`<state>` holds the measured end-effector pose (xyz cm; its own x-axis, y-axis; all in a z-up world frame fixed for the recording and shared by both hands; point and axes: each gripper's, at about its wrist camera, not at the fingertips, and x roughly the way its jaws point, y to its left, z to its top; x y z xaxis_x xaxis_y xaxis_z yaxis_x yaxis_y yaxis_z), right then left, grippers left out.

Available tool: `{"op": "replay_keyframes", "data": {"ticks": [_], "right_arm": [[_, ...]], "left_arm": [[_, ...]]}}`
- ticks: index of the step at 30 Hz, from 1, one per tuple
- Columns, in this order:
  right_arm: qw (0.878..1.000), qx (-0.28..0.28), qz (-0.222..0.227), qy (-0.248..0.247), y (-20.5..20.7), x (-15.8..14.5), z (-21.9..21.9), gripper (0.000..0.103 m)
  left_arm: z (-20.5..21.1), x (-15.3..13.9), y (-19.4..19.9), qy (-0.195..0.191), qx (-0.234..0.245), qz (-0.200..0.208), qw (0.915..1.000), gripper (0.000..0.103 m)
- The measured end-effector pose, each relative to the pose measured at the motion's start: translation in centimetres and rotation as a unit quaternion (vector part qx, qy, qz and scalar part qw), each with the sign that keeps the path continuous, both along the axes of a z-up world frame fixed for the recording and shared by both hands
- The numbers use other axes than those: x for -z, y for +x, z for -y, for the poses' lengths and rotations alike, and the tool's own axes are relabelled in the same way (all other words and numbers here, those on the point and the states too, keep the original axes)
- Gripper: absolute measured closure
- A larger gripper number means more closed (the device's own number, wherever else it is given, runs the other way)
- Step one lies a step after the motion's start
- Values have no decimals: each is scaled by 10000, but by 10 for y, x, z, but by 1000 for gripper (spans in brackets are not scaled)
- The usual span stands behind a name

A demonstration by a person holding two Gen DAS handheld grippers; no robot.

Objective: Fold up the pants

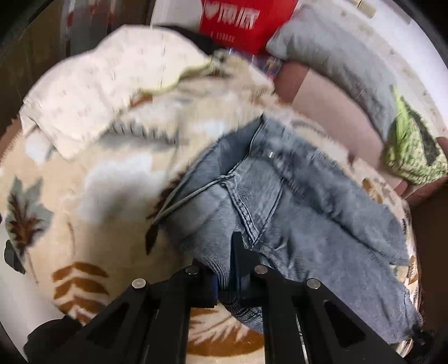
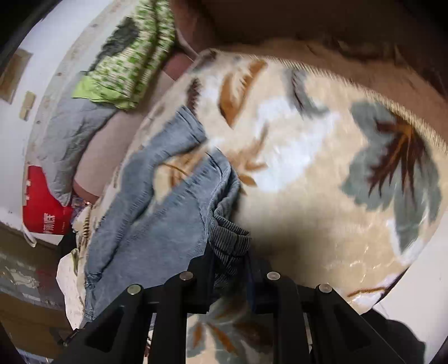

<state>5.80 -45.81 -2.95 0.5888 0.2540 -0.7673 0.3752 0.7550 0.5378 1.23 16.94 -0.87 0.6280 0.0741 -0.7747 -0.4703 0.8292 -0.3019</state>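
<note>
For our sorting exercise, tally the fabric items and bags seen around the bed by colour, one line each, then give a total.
Blue denim pants: 1
Cream leaf-print blanket: 1
Cream-white cloth: 1
Grey pillow: 1
Green patterned cloth: 1
Red bag: 1
Total: 6

The jeans (image 1: 294, 212) are showing faded blue-grey denim; the blanket (image 2: 322, 173) beneath them is showing cream with brown and grey-green leaves; beyond it, a green-patterned cloth (image 2: 131, 61) and red bag (image 1: 240, 22).
</note>
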Motion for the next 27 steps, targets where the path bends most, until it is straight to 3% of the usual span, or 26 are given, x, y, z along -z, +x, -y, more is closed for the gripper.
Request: {"op": "replay_keyframes", "data": {"ticks": [3, 5, 8, 9, 10, 11, 12, 14, 15, 16, 19, 21, 22, 24, 27], "right_arm": [[9995, -64, 176, -269, -2, -22, -1, 84], [9981, -71, 118, -609, -3, -27, 2, 84], [9960, -218, -500, -712, 7, -1, 9, 79], [9927, -327, -940, -684, 11, 20, 10, 75], [9894, -408, -1234, -642, 12, 32, 11, 70], [9912, -381, -1117, -595, 7, 33, 13, 70], [9916, -343, -1105, -581, 3, 27, 15, 67], [9933, -273, -998, -523, -4, 13, 20, 49], [9942, -179, -842, -638, -10, 0, 24, 46], [9944, -115, -748, -741, -13, -10, 26, 46], [9959, -105, -333, -829, -9, -41, 26, 46], [9965, -363, -86, -749, 9, -53, 13, 45], [9967, -555, 44, -598, 21, -55, 6, 40], [9966, -763, 156, -255, 42, -48, -4, 38], [9939, -1064, -264, -80, 71, -9, -21, 38]], "left_arm": [[8, -18, -20, -56, 1, 350, 9994, 95], [14, -17, -31, -64, -10, 337, 9994, 94], [19, 11, -31, -8, 0, -197, 9998, 93], [16, 27, -26, -152, 72, -574, 9982, 92], [13, 31, -26, -260, 15, -674, 9974, 88], [10, 31, -28, -339, -79, -702, 9969, 85], [8, 27, -31, -343, -150, -704, 9968, 75], [7, 7, -37, -99, -179, -519, 9984, 62], [8, -8, -42, 139, -237, -359, 9990, 47], [10, -18, -46, 309, -299, -247, 9988, 40], [19, -49, -47, 820, -227, 185, 9962, 39], [35, -61, -33, 1085, 113, 273, 9937, 39], [41, -61, -26, 1119, 280, 294, 9929, 39], [54, -54, -8, 1199, 529, 180, 9912, 39], [65, -20, 15, 1273, 862, -334, 9875, 39]]}}
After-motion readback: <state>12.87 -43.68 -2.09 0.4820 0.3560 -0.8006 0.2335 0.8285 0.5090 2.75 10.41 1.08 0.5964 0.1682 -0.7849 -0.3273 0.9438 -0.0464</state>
